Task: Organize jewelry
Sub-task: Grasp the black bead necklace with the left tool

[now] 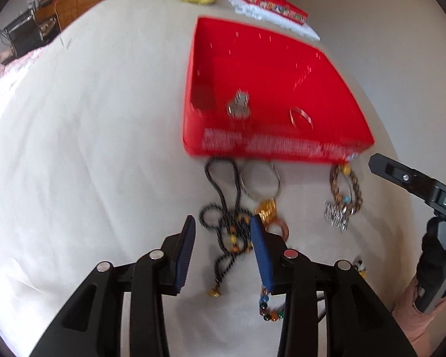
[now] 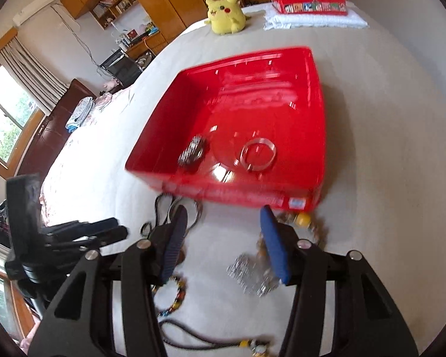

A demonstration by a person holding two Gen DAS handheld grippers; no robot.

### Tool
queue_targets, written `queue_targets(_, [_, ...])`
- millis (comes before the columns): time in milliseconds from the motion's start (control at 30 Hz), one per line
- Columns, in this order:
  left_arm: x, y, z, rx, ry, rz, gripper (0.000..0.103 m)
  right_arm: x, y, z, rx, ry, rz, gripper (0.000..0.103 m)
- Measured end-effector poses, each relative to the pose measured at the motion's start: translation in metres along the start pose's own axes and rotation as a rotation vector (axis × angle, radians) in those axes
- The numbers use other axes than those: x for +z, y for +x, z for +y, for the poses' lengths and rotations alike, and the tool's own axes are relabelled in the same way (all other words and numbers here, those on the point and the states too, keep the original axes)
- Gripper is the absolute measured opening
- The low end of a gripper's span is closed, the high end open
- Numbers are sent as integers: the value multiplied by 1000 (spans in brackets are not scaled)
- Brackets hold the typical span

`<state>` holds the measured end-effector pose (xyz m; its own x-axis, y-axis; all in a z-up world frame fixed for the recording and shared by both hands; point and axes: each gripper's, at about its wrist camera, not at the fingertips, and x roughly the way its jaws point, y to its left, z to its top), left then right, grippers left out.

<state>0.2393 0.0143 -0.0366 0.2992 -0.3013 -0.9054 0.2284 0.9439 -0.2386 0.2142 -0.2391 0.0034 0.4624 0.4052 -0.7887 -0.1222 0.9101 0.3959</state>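
Nearest the left gripper (image 1: 223,232), its fingers stand apart with nothing clamped, poised over the black cord (image 1: 223,223), a beaded necklace that sprawls in loops on the bed (image 1: 89,148). A bead bracelet (image 1: 267,306) of coloured balls lies just under its right finger, and a gold charm (image 1: 266,208) with a reddish ring (image 1: 279,227) sits just beyond that fingertip. The sound move here, as a judgement, is to choose one piece only: bring the fingers down astride a single run of cord, clear of the bracelet and the charm, so that the close takes no neighbour along. The cord is limp and looped, so it will likely trail; a high lift before crossing the near wall seems wise. The right gripper (image 2: 223,232) also has its fingers apart and empty, above the silver cluster (image 2: 249,273), with a braided bracelet (image 2: 300,223) touching or close to its right finger; which it aims for cannot be told. The two grippers work close together, so one at a time is safer. Farther off, a thin hoop (image 1: 260,180) lies against the red tray (image 1: 276,148), which rests on the bed just beyond the pile. Inside it already lie a silver piece (image 2: 193,150) and a clear bangle (image 2: 258,154), well apart from each other, with free floor for more.
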Motion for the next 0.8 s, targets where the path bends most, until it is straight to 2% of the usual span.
queue_targets(100, [-7,14,-1,-24,-19,40,43,-10,5,5,16,3,12,49])
queue_targets(200, [-5,25,-2,-15,-33,60,43,-12,10,8,13,-2,19,49])
queue_targets(333, [-1,29,3,-4,-58,52,43,-11,16,7,7,2,29,49])
queue_targets(467, [2,29,0,-30,-63,55,53,-12,21,4,2,11,38,49])
queue_targets(600, [4,33,-3,-29,-50,60,53,-15,26,6,2,6,51,49])
queue_targets(700, [2,33,-8,1,-28,45,47,-16,28,6,2,2,55,49])
queue_targets(800, [6,35,-10,30,-33,38,27,-16,28,6,1,4,54,49])
